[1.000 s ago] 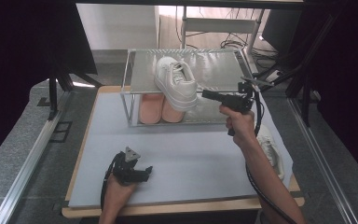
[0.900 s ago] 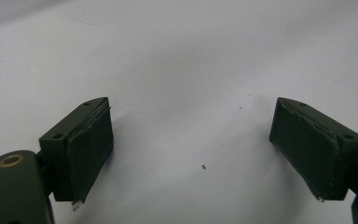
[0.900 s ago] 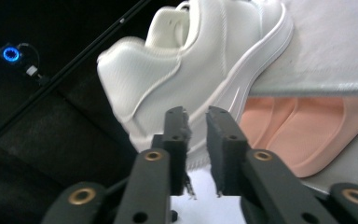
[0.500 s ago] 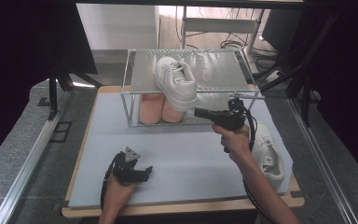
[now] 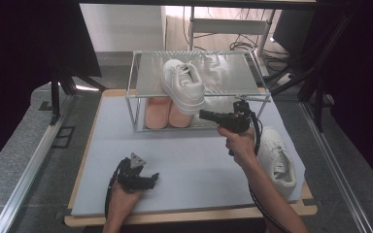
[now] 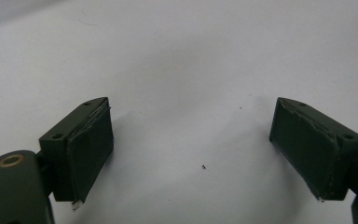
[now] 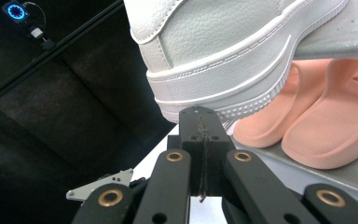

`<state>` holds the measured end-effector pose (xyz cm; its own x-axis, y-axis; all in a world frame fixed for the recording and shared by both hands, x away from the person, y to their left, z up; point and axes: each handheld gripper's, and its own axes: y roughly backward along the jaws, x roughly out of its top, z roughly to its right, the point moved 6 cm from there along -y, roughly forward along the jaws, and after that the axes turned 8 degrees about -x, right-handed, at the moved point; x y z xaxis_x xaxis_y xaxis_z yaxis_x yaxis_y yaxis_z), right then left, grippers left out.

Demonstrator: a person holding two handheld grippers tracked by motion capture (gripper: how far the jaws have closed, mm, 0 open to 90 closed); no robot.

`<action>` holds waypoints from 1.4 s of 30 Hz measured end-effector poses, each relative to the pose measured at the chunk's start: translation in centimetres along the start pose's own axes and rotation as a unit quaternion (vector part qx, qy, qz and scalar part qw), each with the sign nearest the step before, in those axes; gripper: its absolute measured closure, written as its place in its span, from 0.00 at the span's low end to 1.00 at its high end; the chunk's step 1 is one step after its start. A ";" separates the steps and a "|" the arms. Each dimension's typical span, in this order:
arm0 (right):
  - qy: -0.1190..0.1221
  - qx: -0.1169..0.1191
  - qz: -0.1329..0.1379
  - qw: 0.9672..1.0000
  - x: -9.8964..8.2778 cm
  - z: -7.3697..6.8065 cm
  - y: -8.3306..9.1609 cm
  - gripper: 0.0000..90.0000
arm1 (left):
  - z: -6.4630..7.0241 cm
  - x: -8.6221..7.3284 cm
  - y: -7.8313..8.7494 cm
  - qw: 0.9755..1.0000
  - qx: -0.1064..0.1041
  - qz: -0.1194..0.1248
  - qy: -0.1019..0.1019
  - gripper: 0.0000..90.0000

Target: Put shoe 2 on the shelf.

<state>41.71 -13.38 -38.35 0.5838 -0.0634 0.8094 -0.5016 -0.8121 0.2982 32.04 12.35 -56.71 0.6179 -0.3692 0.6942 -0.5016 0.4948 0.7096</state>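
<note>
1. We see the right hand-held gripper (image 5: 204, 114) clenched with nothing between its jaws, its tip just below the heel of the white leather sneaker (image 5: 182, 85) that lies on top of the metal two-tier shoe rack (image 5: 223, 73), heel overhanging the front edge.
2. In the right gripper view the closed jaws sit right under that sneaker's ribbed sole, and we cannot tell whether they touch it; a pair of salmon-pink rubber slides (image 7: 307, 121) rests on the lower shelf beside them.
3. The left hand-held gripper (image 5: 151, 177) rests released on the grey mat of the bench (image 5: 184, 160), its pads (image 6: 91, 149) wide apart over bare surface.
4. The second white sneaker (image 5: 277, 155) lies on the bench at the right, near the forearm.
5. We judge the step in hand to be settling the first shoe on the rack.
6. Next, we expect a gentle nudge of the heel inward, or a turn to fetch the second shoe with opened jaws.
</note>
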 end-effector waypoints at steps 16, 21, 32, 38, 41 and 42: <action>0.010 -0.015 -0.013 1.000 1.0 0.0 -3.8 1.00 | 0.0 0.0 0.0 1.000 0.000 0.000 0.000 0.15; 0.011 -0.017 -0.017 1.000 1.2 0.1 -4.7 1.00 | 0.0 0.0 0.0 1.000 0.000 0.000 0.000 0.15; 0.015 -0.023 -0.019 0.999 1.7 0.0 -6.8 1.00 | 0.0 0.0 0.0 1.000 0.000 0.000 0.001 0.15; 0.014 -0.024 -0.025 0.999 1.9 -0.2 -8.0 1.00 | 0.0 0.0 0.0 1.000 0.000 0.000 0.001 0.15; 0.013 -0.025 -0.026 0.999 2.0 -0.3 -8.7 1.00 | 0.0 0.0 0.0 1.000 0.000 0.000 0.001 0.15; 0.012 -0.024 -0.027 0.999 2.0 -0.3 -9.0 1.00 | 0.0 0.0 0.0 1.000 0.000 0.000 0.001 0.15</action>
<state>47.19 -6.01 -39.20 0.5951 -0.0065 0.8036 -0.5006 -0.7853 0.3643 32.04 12.36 -56.70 0.6185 -0.3679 0.6944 -0.5016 0.4954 0.7092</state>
